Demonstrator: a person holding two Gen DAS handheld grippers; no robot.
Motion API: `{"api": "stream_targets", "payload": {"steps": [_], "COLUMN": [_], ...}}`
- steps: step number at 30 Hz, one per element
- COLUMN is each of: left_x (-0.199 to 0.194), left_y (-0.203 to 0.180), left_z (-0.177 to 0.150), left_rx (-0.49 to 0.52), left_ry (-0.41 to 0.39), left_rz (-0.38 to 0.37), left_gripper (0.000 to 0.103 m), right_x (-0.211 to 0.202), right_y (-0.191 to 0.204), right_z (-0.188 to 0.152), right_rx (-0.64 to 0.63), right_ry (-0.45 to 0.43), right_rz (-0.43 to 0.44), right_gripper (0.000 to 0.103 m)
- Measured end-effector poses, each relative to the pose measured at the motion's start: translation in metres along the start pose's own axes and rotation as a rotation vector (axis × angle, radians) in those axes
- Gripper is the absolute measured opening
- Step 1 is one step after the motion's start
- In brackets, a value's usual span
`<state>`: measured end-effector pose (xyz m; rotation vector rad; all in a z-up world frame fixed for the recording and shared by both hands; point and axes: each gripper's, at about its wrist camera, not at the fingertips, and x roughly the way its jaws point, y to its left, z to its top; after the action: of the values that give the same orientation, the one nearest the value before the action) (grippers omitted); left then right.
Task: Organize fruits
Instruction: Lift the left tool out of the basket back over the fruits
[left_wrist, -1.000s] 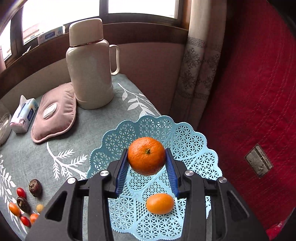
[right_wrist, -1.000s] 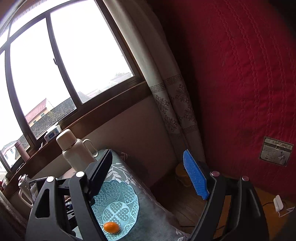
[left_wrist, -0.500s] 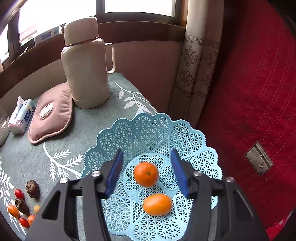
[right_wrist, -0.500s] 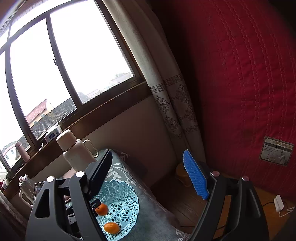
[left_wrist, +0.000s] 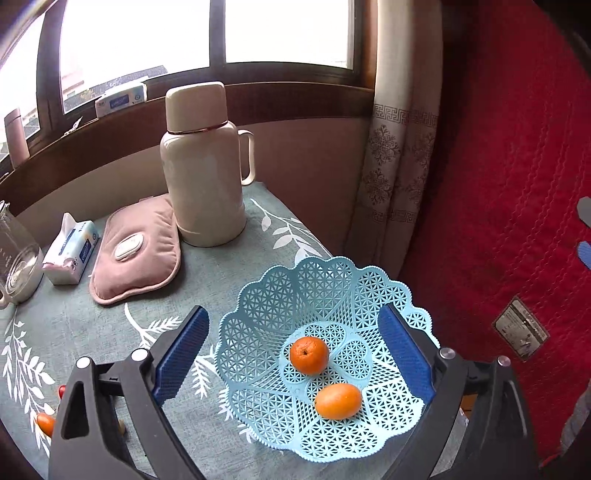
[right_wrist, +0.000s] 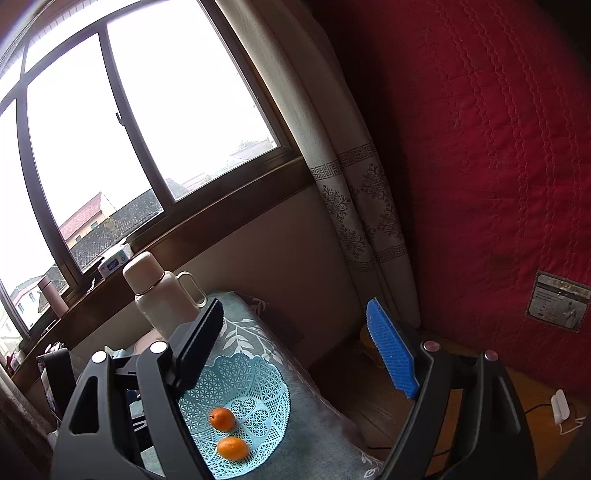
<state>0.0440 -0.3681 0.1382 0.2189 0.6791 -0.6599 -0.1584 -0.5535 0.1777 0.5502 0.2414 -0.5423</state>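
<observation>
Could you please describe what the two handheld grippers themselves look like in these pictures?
Both match: the left gripper and right gripper have black angular plastic frames with triangular cut-outs, round silver bolt heads at the joints, and flat blue ridged pads lining their fingers. No cables, hands or sleeves show.

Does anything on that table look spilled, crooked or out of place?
Mostly tidy. The basket sits upright with two orange fruits inside. The only stragglers are small fruits loose on the tablecloth near its front left edge, outside the basket.
</observation>
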Motion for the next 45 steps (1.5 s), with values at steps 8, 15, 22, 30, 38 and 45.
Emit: {"api": "stream_targets", "payload": {"steps": [8,15,22,30,38,45], "left_x": [-0.034,-0.057,-0.079,-0.102,-0.117,-0.131], "left_y": [0.033,0.062,0.090,0.122,0.145,0.177], "left_z": [0.002,-0.007,-0.021,-0.041,-0.059,-0.081], "left_rx": [-0.068,-0.104,-0.109,-0.143,-0.173,-0.236], "left_ry": [-0.056,-0.097,-0.164,-0.199,-0.194,-0.160], "left_rz": [0.085,0.179,0.310,0.409,0.453,0.444], "left_gripper": [0.098,0.098,0.098,0.098,0.098,0.098], "right_x": [-0.008,-0.003,-0.002,-0.009,-0.016,-0.013], "right_y": [0.023,0.053,0.095,0.130,0.159,0.193], "right_z": [-0.005,-0.018,-0.041,-0.063,-0.085,-0.123], "right_rx": [-0.044,-0.087,-0.166,-0.234,-0.309,-0.414], "right_ry": [-0.020,0.017,0.048,0.079,0.126,0.242], "right_rz": [0.073,0.158,0.222,0.290,0.341,0.390], "right_gripper": [0.090,0.090,0.090,0.090,0.090,0.090]}}
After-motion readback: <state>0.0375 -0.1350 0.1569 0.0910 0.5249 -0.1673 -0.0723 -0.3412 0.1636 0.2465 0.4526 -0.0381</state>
